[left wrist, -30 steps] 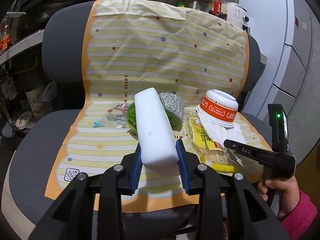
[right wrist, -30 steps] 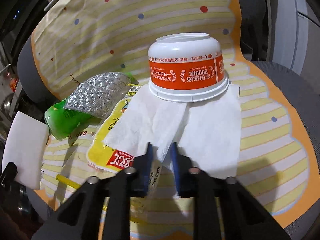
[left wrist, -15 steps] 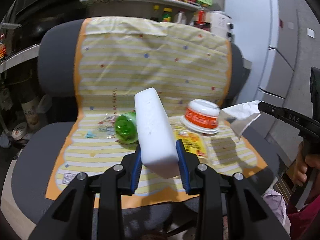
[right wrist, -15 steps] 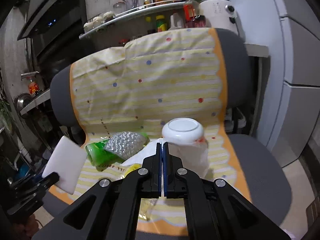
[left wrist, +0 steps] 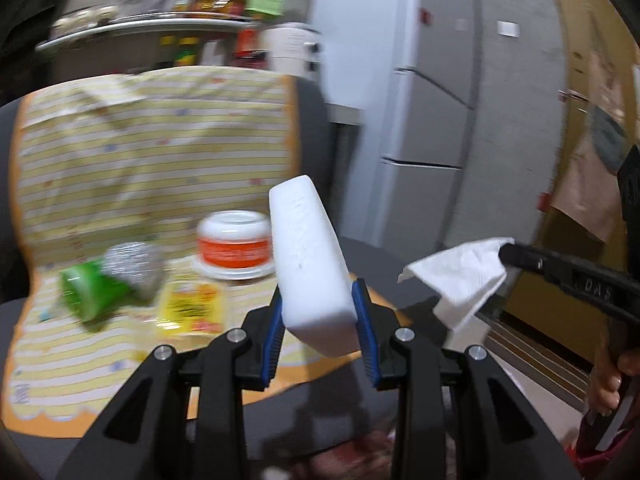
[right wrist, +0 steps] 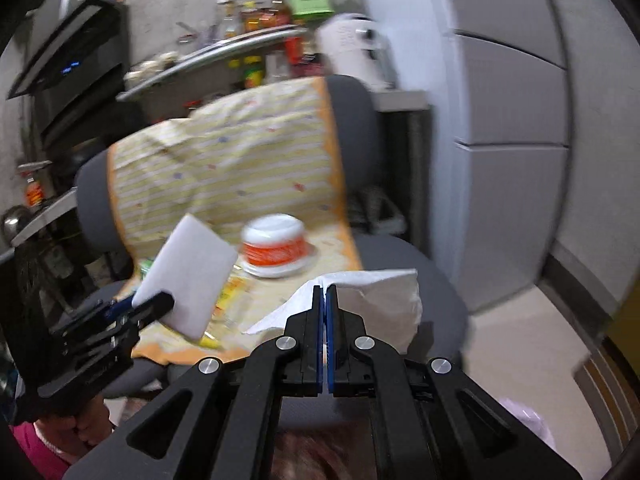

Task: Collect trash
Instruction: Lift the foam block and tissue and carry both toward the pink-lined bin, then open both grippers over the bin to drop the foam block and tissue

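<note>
The left tongs are gripping a white foam block between their blue pads, holding it in the air just in front of the grey chair. The right tongs are pinching a white paper napkin, jaws fully together, off the chair's right front corner. An upturned orange-and-white bowl, a green bottle and a yellow wrapper are lying on the chair's striped cover.

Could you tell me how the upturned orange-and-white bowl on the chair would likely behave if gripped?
The orange-and-white bowl looks like thin disposable plastic, so probably light and slightly crushable. It sits upside down on its wide rim, so unlikely to tip. Its smooth sloped wall may slip between pads.
</note>
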A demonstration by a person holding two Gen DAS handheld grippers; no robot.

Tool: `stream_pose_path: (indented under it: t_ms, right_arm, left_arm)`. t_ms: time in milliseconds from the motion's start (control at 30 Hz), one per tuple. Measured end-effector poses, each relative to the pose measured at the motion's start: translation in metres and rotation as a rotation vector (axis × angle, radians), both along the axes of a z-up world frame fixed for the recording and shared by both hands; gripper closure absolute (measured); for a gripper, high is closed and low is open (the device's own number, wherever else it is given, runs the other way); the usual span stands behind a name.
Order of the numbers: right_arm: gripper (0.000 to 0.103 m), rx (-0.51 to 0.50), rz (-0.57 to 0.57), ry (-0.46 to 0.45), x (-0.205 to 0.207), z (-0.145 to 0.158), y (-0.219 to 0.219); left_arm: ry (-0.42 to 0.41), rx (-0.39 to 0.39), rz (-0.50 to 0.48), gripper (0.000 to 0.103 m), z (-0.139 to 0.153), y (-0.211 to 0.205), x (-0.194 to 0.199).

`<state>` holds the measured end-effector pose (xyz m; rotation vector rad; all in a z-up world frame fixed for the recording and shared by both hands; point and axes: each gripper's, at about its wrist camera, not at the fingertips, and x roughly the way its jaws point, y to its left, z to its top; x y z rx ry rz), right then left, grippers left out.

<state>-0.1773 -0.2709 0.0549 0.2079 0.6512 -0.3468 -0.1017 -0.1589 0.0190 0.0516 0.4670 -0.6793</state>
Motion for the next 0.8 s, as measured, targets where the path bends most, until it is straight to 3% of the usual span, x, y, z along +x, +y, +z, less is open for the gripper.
stream_pose_path:
  t_ms: [200,333,633,700,767,800]
  right_arm:
    - [0.101,0.055,-0.21,0.089,-0.068,-0.023,-0.04]
    - [0.101,0.131,-0.314,0.125,-0.104,-0.048,-0.063]
    - [0.096,0.25,-0.444,0.191,-0.134,-0.1,-0.098]
    - [0.087,0.261,-0.47,0.191,-0.138,-0.106,-0.105]
    - [0.071,0.264,-0.489,0.183,-0.146,-0.107,-0.111]
    - [0.07,0.26,-0.496,0.181,-0.15,-0.107,-0.113]
  left_arm:
    - [0.0,0.017,-0.155,0.072,-0.006,-0.051,-0.026]
    - [-0.001,0.029,-0.208,0.072,-0.011,-0.068,-0.041]
    - [0.021,0.074,-0.262,0.071,-0.022,-0.089,-0.05]
    - [0.029,0.084,-0.276,0.071,-0.025,-0.094,-0.051]
    - [0.035,0.091,-0.286,0.071,-0.028,-0.099,-0.053]
    - [0.038,0.095,-0.294,0.071,-0.03,-0.102,-0.054]
